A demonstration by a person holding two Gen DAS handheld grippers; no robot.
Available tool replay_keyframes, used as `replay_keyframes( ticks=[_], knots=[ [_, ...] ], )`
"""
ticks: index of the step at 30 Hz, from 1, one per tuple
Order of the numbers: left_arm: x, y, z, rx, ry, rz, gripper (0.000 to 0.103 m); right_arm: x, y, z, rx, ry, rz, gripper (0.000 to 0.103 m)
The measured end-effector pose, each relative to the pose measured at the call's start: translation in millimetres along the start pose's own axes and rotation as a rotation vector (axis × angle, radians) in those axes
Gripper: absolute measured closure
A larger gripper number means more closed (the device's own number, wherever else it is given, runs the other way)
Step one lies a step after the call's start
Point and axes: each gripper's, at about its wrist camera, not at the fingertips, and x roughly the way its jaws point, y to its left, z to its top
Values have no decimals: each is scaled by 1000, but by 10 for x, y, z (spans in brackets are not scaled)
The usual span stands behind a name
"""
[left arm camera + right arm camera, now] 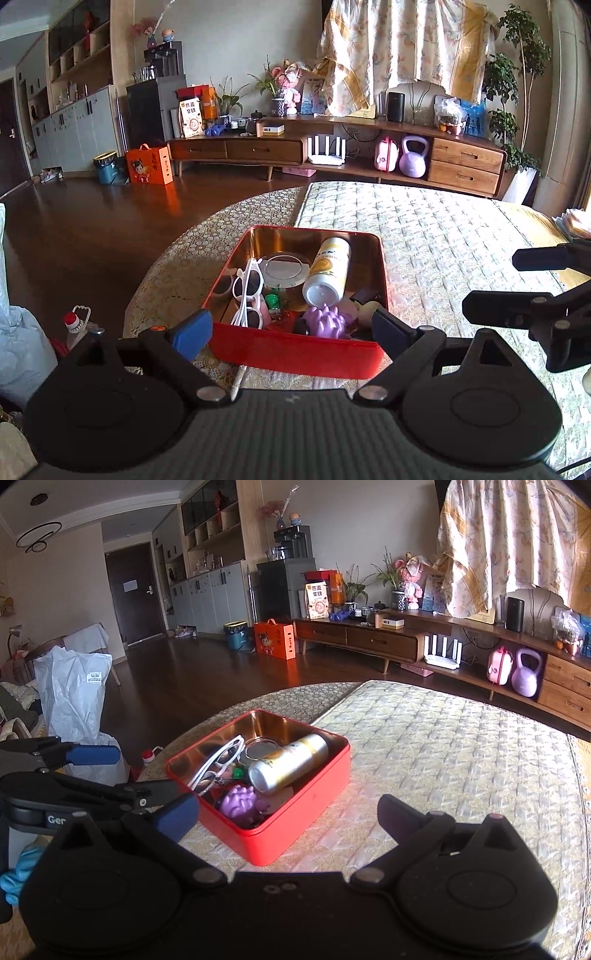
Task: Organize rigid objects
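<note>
A red tin box [295,352] [306,812] stands on the quilted table cloth [443,236]. Inside lie white sunglasses [247,291] [218,764], a white and yellow bottle [327,273] [288,762] on its side, a round metal lid [284,269], and a purple spiky toy [327,321] [238,801]. My left gripper [290,332] [136,771] is open just before the tin's near wall, blue pads level with its two near corners, not pressing. My right gripper [286,812] [491,282] is open to the tin's right, nothing between its fingers.
The table's rounded edge drops to dark wood floor left of and beyond the tin. A red-capped water bottle [75,325] and a white plastic bag [74,698] stand off the left edge. The cloth [461,746] stretches right of the tin. A low wooden cabinet [332,147] lines the far wall.
</note>
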Motion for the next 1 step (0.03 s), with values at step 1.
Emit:
replay_keyframes(
  ticks=[1],
  knots=[
    [-1, -8, 4, 0, 3, -5, 9, -5, -9, -4, 2, -1, -2, 0]
  ],
)
